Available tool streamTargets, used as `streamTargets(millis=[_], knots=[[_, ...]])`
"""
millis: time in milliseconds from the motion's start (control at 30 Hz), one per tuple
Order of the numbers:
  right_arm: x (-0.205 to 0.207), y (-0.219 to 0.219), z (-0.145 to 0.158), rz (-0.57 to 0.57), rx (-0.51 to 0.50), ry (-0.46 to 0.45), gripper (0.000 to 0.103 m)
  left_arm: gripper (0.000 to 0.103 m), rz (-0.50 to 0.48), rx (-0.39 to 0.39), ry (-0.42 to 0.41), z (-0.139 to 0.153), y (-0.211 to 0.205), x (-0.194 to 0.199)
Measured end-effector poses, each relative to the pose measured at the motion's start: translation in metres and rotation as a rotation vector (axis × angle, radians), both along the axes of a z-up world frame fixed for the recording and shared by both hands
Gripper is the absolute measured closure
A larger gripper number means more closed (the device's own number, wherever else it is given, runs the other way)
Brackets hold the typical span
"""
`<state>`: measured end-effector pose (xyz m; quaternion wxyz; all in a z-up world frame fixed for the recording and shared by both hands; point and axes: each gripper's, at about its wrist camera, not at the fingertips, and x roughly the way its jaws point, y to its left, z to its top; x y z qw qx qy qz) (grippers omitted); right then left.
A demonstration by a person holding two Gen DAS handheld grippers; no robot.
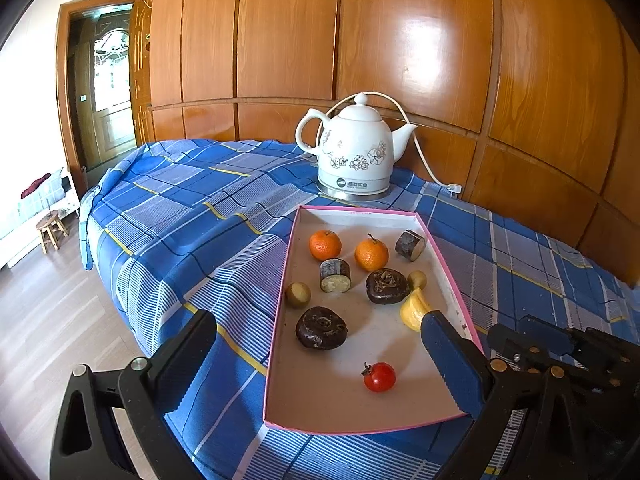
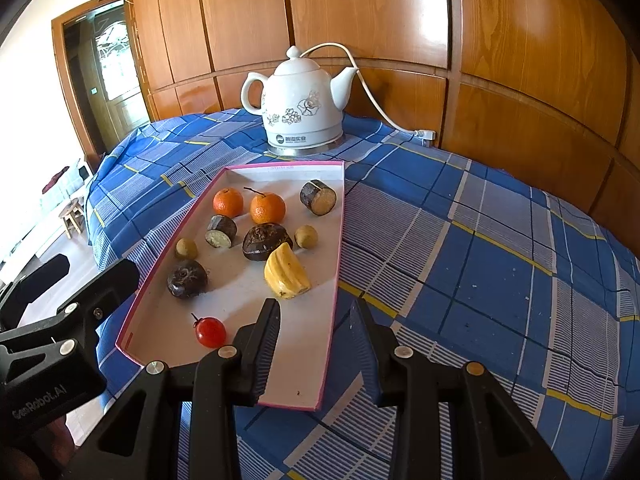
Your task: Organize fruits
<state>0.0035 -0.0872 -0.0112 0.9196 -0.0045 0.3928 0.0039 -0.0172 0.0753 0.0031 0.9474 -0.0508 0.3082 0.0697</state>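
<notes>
A pink-rimmed tray (image 1: 282, 280) (image 2: 338, 240) lies on the blue plaid cloth. It holds two oranges (image 1: 325, 245) (image 2: 267, 208), two cut purple cane pieces (image 1: 335, 276) (image 2: 319, 197), two dark round fruits (image 1: 321, 328) (image 2: 187, 279), two small tan fruits (image 1: 298, 295) (image 2: 306, 236), a yellow piece (image 1: 414, 312) (image 2: 286, 272) and a cherry tomato (image 1: 379, 377) (image 2: 210, 332). My left gripper (image 1: 320, 354) is open, its fingers straddling the tray's near left part. My right gripper (image 2: 316, 350) is open and empty over the tray's near right rim.
A white floral electric kettle (image 1: 354, 150) (image 2: 298, 106) stands behind the tray, its cord running to a plug (image 2: 424, 134) by the wooden panel wall. The table edge drops to the floor on the left, with a small stool (image 1: 51, 228) beyond.
</notes>
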Motion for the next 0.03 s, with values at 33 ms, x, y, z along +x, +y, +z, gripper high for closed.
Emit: streamTargets(millis=[33], knots=[[0.0009,-0.0066,0.0012,-0.012,0.012,0.000,0.066,0.000,-0.002,-0.001,0.002,0.0002,-0.0001,0.0005]])
